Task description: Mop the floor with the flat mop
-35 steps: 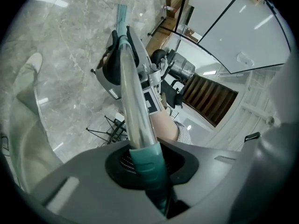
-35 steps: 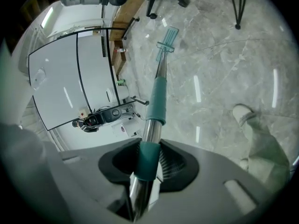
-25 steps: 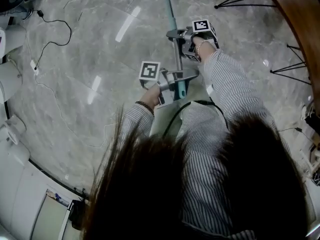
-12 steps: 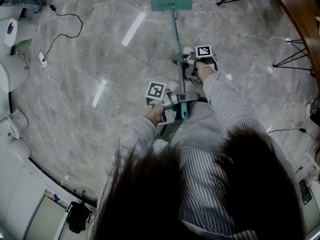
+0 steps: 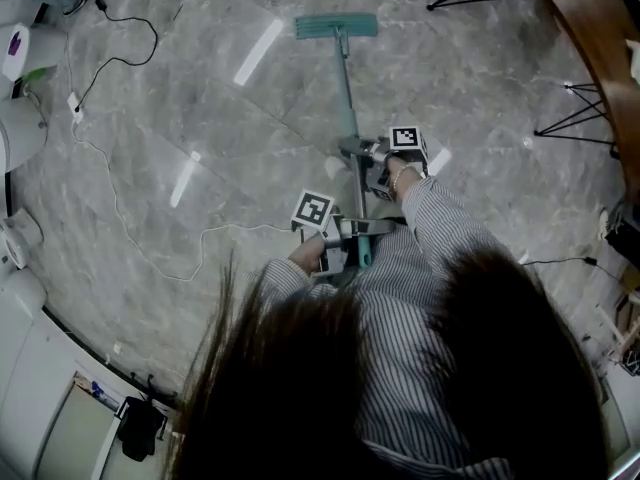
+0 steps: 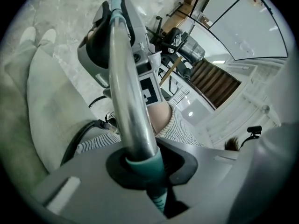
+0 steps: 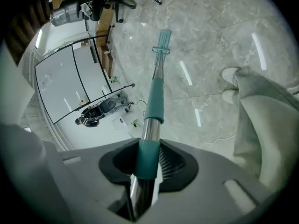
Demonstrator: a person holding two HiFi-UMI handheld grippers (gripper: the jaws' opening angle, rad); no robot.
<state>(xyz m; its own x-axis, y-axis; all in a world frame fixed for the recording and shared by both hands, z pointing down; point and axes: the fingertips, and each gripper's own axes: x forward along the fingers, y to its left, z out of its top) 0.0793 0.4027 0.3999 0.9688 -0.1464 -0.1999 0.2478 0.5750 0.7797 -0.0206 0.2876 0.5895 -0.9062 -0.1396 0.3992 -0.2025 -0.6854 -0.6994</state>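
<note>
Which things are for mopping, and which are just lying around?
For the job: teal flat mop with silver metal pole; left gripper and right gripper, both clamped on the pole; grey marble floor.
Lying about: thin white cable; black cable; black wire stand legs.

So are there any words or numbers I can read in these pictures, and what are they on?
No words or numbers can be read anywhere here.
On the left gripper, the left marker cube shows a black-and-white square pattern, not letters.
On the right gripper, the right marker cube shows the same sort of pattern.
The flat mop shows no print.
</note>
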